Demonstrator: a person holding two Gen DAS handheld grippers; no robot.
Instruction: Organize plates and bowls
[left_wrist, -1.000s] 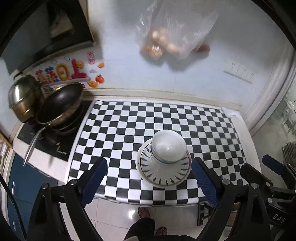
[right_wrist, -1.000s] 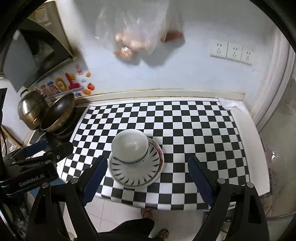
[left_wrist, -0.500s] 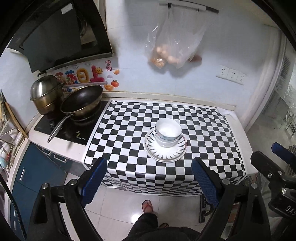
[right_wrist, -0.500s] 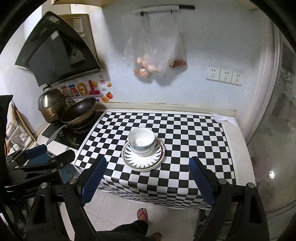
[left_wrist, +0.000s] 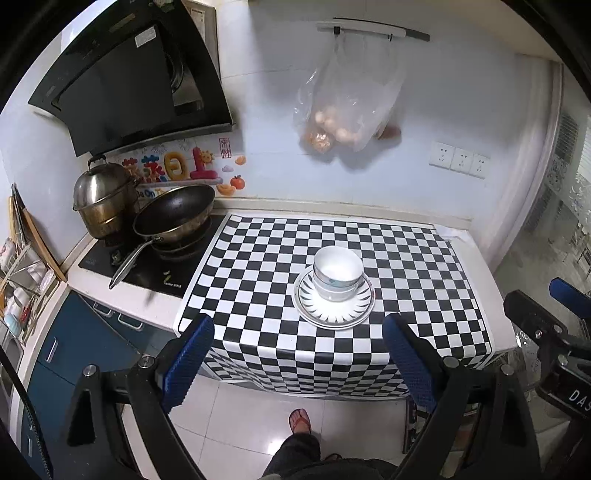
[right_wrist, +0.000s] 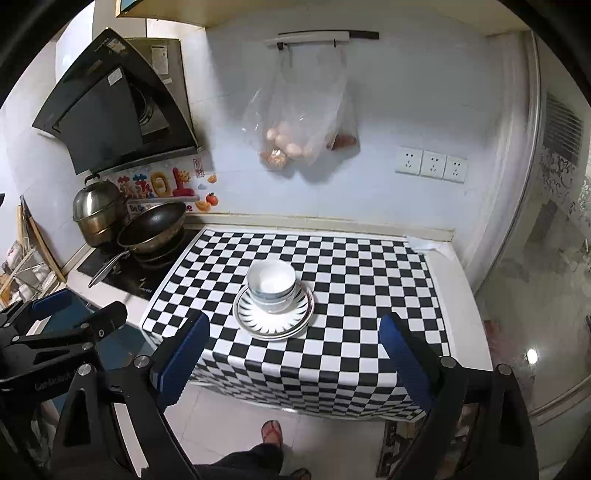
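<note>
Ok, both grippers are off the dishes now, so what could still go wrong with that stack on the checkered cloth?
The bowls sit nested on the plate, off-centre toward its back, so a nudge could tip them. The checkered cloth hangs loose over the counter's front edge; snagging it with the open left gripper or right gripper might drag the stack toward the floor.

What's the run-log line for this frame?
left gripper: open, empty | right gripper: open, empty | bowls: stacked on plates | stack on checkered cloth | both grippers apart from stack
</note>
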